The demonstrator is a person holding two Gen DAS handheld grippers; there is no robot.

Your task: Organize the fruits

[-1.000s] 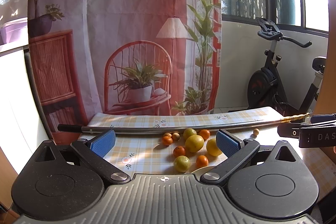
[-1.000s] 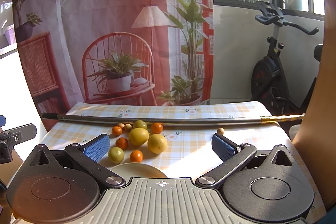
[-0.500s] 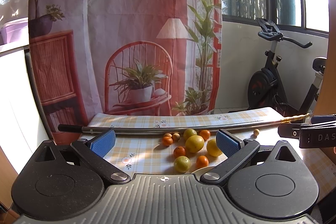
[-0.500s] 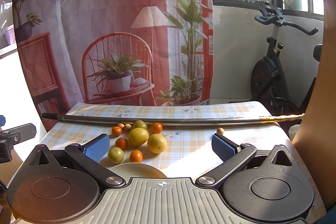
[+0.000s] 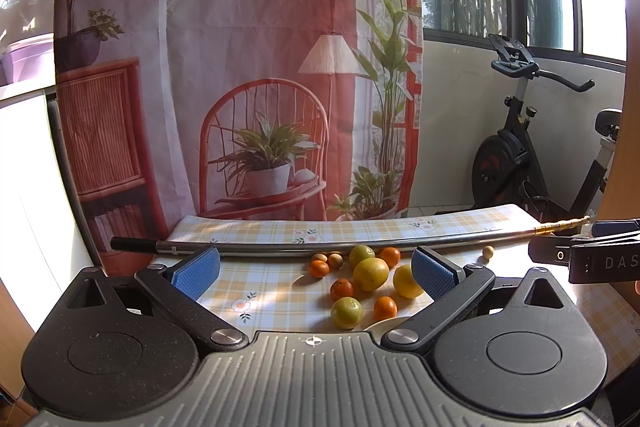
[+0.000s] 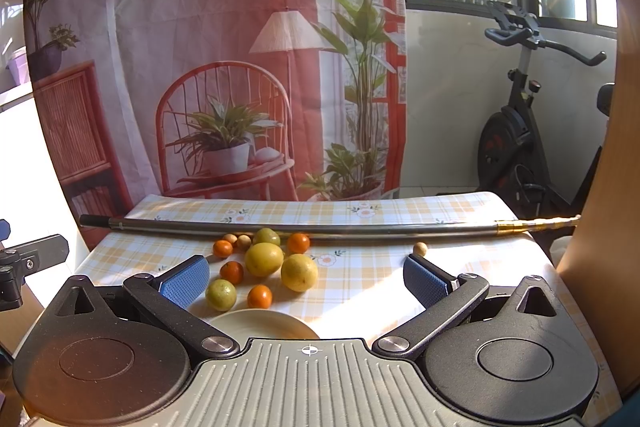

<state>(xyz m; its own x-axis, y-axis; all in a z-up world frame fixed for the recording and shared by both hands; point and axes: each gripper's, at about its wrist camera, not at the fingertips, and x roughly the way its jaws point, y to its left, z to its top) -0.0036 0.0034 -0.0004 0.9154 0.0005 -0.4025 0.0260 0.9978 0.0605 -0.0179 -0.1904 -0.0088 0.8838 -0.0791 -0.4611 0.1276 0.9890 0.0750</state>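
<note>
The only writing that can be read is "DAS" in pale letters on the black body of the right gripper, which enters the left wrist view from the right edge; the rest of the word is cut off. No label shows on the fruit.

The bench wears a smooth cloth with yellow and white checks and small printed flowers. A long thin metal rod with a black end and a brass-coloured end lies across its far part. Just in front of the rod sits the cluster of fruits: round, glossy, some yellow and large, some yellow-green, some small and orange, two small and brown. One more small brown fruit lies apart to the right. A round cream plate, empty as far as it shows, is just near the cluster on the near side.

The left gripper has its jaws spread wide and holds nothing; its pads are blue with a fine dotted texture. The right gripper's jaws are also wide apart and empty.
</note>
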